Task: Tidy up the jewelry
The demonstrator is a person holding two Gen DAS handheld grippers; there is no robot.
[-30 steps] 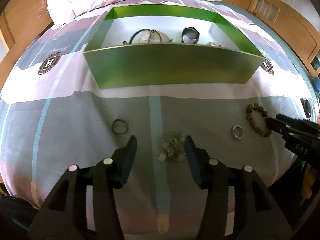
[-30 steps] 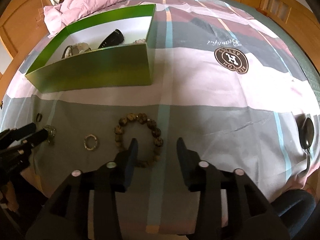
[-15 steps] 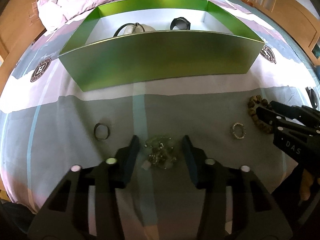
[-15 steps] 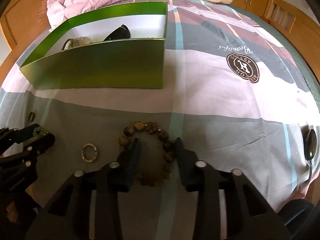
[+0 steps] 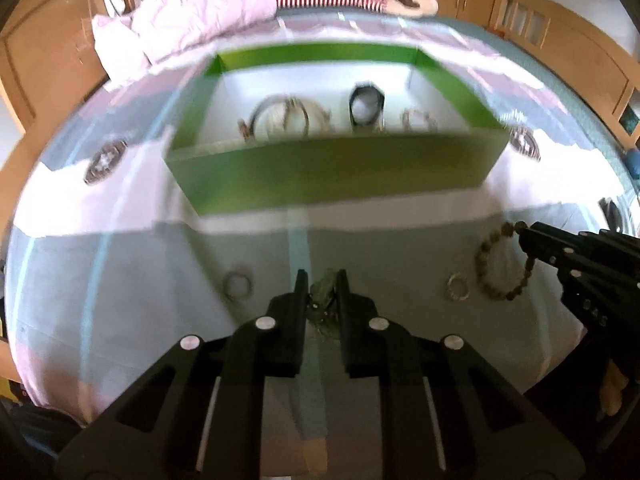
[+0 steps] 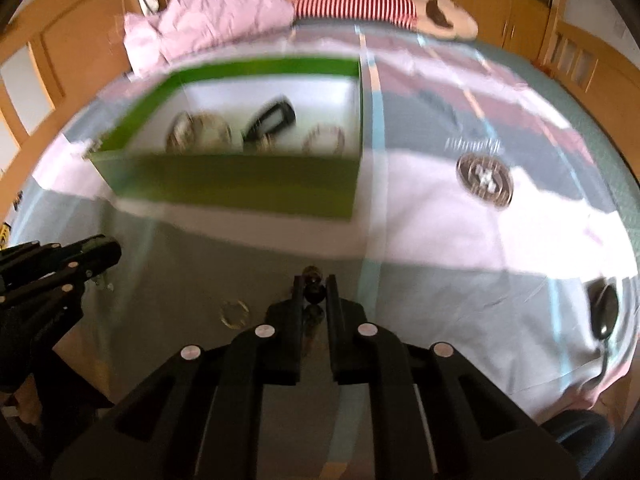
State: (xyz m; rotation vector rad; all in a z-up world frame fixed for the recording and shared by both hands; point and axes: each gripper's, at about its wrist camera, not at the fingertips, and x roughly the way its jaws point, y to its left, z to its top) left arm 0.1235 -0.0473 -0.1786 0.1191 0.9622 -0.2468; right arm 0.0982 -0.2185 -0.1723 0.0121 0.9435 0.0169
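My left gripper [image 5: 322, 285] has its fingers pinched on a greenish beaded cluster [image 5: 323, 291], a loose tangle that I cannot name more closely because the frame is smeared. My right gripper [image 6: 314, 285] is clamped on a few beads of the brown bead bracelet [image 6: 313, 289]; from the left wrist view the rest of its loop [image 5: 505, 265] hangs out beside those fingers, low over the bedspread [image 5: 120, 264].

The risk I see first is grip quality. Both holds are narrow nips on strung beads, and round beads can roll out from between flat pads if I swing fast; the blur suggests I am moving briskly. The dangling loop of the bracelet could also snag the near wall of the green box [image 5: 332, 178] as I carry it over, and pull free or tip the box.

Two small rings lie on the grey band of the bedspread: a silvery ring [image 5: 458, 287] just beside the bracelet loop, and a darker ring [image 5: 237, 282] to the left of my left gripper. A trailing loop might drag the silvery one along.

Inside the box sit bangles [image 5: 280, 118], a dark watch-like band [image 5: 366, 107] and a pale bracelet [image 5: 419, 119]. Dropping from too high could bounce beads off these and back onto the bed.
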